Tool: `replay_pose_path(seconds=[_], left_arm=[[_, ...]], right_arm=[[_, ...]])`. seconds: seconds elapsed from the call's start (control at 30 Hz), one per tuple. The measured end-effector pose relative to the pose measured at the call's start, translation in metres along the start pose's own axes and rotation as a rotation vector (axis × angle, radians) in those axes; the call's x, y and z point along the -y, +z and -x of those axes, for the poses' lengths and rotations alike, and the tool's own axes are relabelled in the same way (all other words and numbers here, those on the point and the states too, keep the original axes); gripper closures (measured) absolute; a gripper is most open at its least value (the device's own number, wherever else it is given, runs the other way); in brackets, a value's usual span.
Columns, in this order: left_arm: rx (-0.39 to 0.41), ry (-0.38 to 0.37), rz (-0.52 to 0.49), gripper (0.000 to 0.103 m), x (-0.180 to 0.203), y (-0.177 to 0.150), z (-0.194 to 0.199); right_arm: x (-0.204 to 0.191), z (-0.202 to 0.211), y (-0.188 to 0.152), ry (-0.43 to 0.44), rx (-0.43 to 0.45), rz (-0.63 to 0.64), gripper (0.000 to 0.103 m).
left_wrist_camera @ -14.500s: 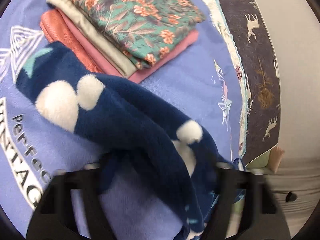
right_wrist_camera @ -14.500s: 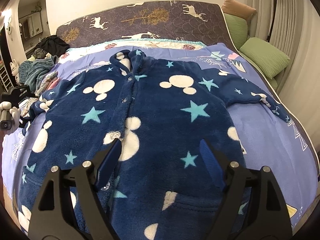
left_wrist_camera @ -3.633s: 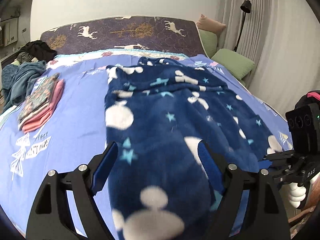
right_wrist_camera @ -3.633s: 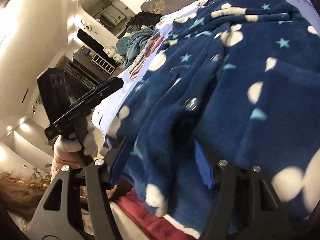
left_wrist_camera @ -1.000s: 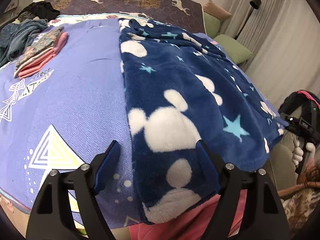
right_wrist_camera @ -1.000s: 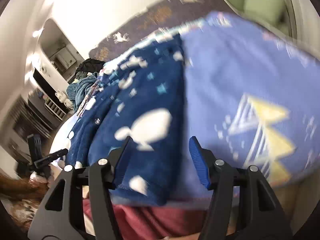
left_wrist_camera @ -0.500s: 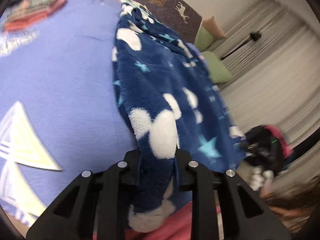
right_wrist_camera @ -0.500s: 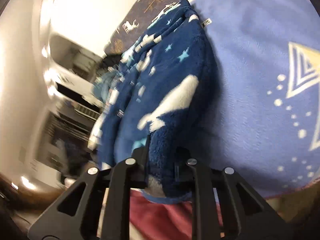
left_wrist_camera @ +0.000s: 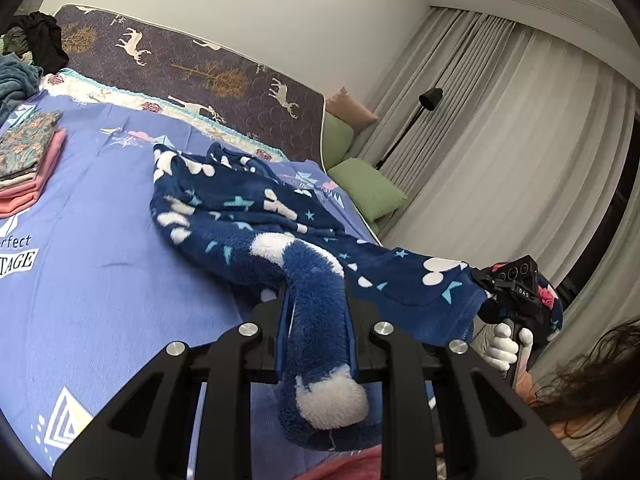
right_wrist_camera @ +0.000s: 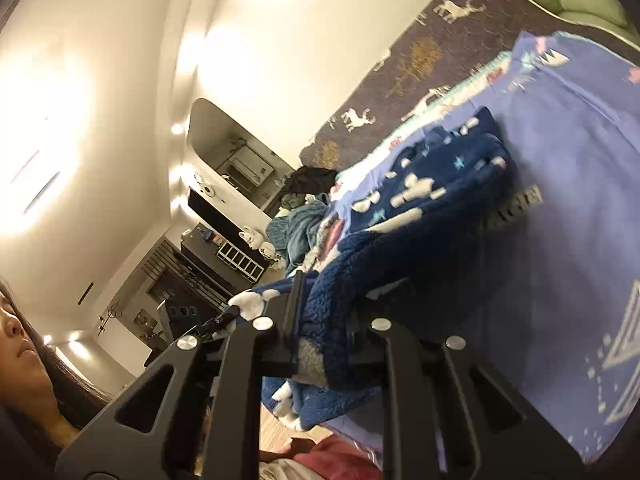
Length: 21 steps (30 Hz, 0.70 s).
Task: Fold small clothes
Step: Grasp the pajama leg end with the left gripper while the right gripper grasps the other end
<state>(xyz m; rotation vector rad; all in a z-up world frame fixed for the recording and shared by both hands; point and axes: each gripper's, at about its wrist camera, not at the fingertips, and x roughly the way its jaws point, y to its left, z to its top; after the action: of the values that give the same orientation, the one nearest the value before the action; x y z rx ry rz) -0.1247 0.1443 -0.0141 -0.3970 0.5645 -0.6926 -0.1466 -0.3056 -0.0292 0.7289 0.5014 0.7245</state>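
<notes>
A navy fleece garment (left_wrist_camera: pixel 240 208) with white mouse-head patches and teal stars lies along the blue bedsheet (left_wrist_camera: pixel 100 260), its near hem raised off the bed. My left gripper (left_wrist_camera: pixel 316 300) is shut on one corner of that hem, and a white-patched fold hangs below the fingers. In the left wrist view, my right gripper (left_wrist_camera: pixel 480 276), held by a white-gloved hand (left_wrist_camera: pixel 502 348), clamps the other hem corner, so the hem spans between the two. In the right wrist view, the right gripper (right_wrist_camera: pixel 324 312) is shut on thick fleece (right_wrist_camera: pixel 440 184), and the left gripper (right_wrist_camera: pixel 228 316) shows beyond it.
A stack of folded clothes (left_wrist_camera: pixel 24 160) sits at the far left of the bed, with a loose heap (left_wrist_camera: pixel 16 76) behind it. Green pillows (left_wrist_camera: pixel 368 188) and a floor lamp (left_wrist_camera: pixel 430 98) stand by the curtains. A patterned headboard (left_wrist_camera: pixel 200 68) closes the far end.
Both grippers stood open over the hem at the bed's near edge a second ago. They have closed on it and risen, lifting the hem off the bed.
</notes>
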Motion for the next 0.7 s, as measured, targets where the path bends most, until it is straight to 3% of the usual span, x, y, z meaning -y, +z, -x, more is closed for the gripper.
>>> replay_pose_path(seconds=[0.17, 0.4, 0.7], left_arm=[[0.030, 0.005, 0.000, 0.083, -0.001, 0.015, 0.003], [0.120, 0.016, 0.008, 0.083, -0.009, 0.065, 0.000], [0.160, 0.087, -0.032, 0.084, -0.021, 0.140, -0.039]], right_arm=[[0.000, -0.002, 0.016, 0.025, 0.034, -0.009, 0.087], [-0.001, -0.017, 0.064, 0.038, 0.108, 0.015, 0.087], [0.004, -0.055, 0.132, -0.030, 0.171, 0.071, 0.087]])
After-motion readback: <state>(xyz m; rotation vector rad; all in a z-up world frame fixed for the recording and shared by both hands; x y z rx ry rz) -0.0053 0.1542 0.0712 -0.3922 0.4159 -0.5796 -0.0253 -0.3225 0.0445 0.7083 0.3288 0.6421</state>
